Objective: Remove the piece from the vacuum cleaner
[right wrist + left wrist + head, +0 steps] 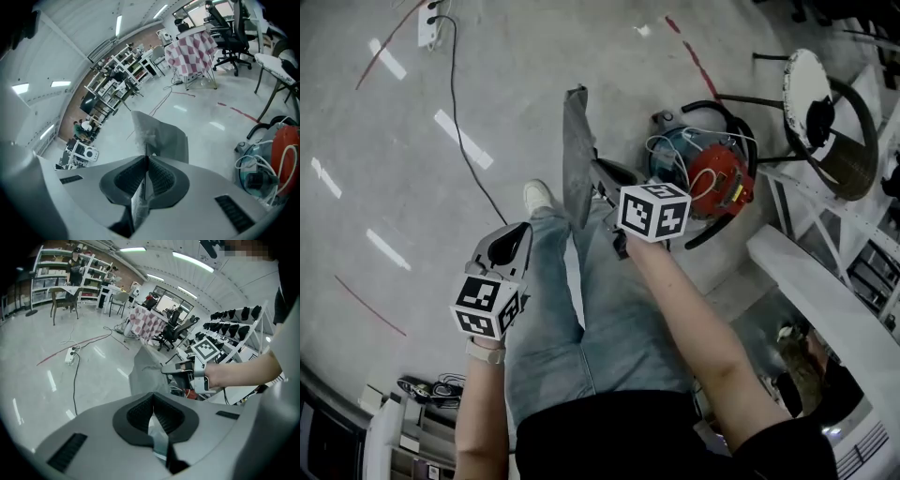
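Jaws of the right gripper (146, 161) were clenched on the thin edge of the grey filter piece (159, 136), which stood upright just left of the red-and-teal vacuum cleaner (712, 173), apart from it. The left gripper (152, 405), farther left of the vacuum cleaner, had its jaws pressed together on nothing.

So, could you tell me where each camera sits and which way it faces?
Head view: on the head, facing down; jeans, left gripper, right gripper, vacuum cleaner.
Left gripper view: on the left gripper, facing the right gripper and forearm.
Right gripper view: along its jaws, shut on the grey piece.
Shared: all show the grey piece.
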Tool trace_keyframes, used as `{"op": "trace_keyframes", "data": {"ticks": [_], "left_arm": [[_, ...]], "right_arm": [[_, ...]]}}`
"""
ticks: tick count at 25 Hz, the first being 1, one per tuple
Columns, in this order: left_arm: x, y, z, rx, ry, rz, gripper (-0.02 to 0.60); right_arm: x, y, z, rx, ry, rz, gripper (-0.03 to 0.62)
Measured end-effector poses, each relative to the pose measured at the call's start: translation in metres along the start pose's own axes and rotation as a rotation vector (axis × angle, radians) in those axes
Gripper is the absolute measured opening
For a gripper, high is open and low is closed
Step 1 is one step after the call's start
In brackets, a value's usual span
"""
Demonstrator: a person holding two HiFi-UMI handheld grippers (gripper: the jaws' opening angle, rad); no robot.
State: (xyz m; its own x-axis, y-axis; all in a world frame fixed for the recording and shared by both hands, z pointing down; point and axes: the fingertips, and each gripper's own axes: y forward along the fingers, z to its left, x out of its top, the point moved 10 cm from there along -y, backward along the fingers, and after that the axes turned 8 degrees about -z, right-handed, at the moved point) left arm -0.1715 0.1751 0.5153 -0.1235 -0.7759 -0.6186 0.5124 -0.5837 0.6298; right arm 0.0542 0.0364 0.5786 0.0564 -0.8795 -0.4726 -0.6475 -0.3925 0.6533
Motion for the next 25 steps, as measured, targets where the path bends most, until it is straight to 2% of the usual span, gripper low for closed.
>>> {"op": "trace_keyframes", "data": {"ticks": [5,15,21,25], "left_arm": [[0.04,-0.014,-0.005,0.009,0.056,-0.048,0.018],[0.131,-0.053,-0.053,-0.052,0.169,-0.185,0.018],[0.191,-0.08,-0.086,-0.079,0.315,-0.268,0.018],[0.231,-0.096,-0.11,-0.095,0.368,-0.33,0.018]], "right_arm": [[0.032,-0.041,0.028,0.016,-0.006,-0.041,0.051],[0.107,-0.146,0.09,0.093,-0.025,-0.184,0.051],[0.147,-0.215,0.119,0.122,-0.064,-0.309,0.051],[0.175,-0.259,0.137,0.139,-0.111,-0.369,0.051]]}}
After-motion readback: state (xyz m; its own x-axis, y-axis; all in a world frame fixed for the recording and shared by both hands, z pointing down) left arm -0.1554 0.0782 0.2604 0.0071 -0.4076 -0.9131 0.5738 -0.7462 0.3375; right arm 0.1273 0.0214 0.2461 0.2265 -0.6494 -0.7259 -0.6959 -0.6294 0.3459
